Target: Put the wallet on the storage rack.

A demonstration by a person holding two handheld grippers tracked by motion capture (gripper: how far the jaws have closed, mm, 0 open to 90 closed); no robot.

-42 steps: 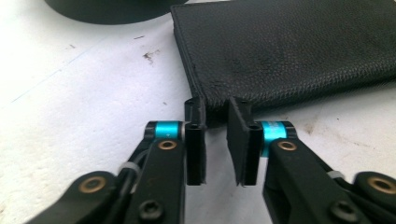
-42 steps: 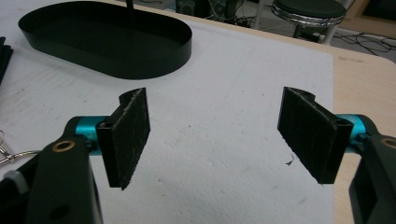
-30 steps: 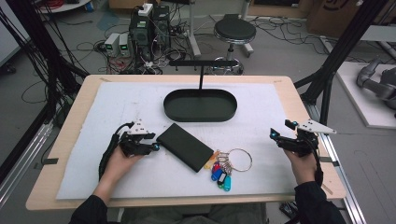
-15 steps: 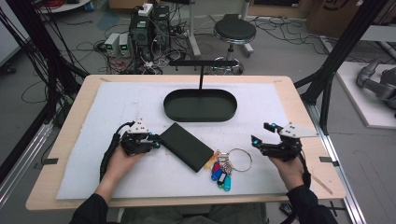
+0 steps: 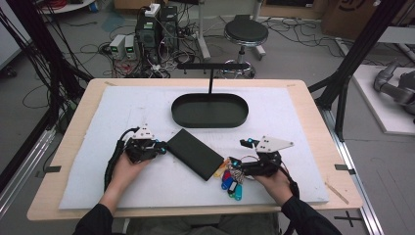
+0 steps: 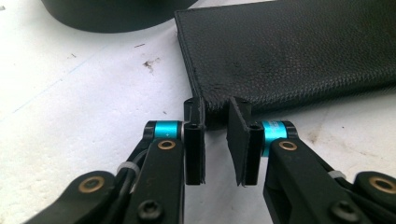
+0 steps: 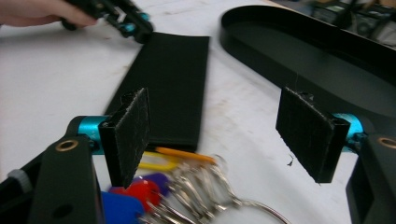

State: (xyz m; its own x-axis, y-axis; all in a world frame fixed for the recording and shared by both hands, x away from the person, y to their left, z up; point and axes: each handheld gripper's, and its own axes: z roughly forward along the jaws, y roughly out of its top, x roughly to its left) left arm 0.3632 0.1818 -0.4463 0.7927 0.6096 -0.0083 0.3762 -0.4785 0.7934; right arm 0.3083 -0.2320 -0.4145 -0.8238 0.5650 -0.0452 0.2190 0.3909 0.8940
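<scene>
Right hand-held gripper moved over key bunch

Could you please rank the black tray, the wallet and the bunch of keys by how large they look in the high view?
1. Tray, clearly largest.
2. Wallet.
3. Keys, smallest, though the right tool covers part of the bunch.

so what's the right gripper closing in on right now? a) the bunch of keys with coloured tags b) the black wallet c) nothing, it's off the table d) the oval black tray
a: the right gripper has its jaws wide open with the bunch of keys lying right between them, beside the black wallet.
</scene>
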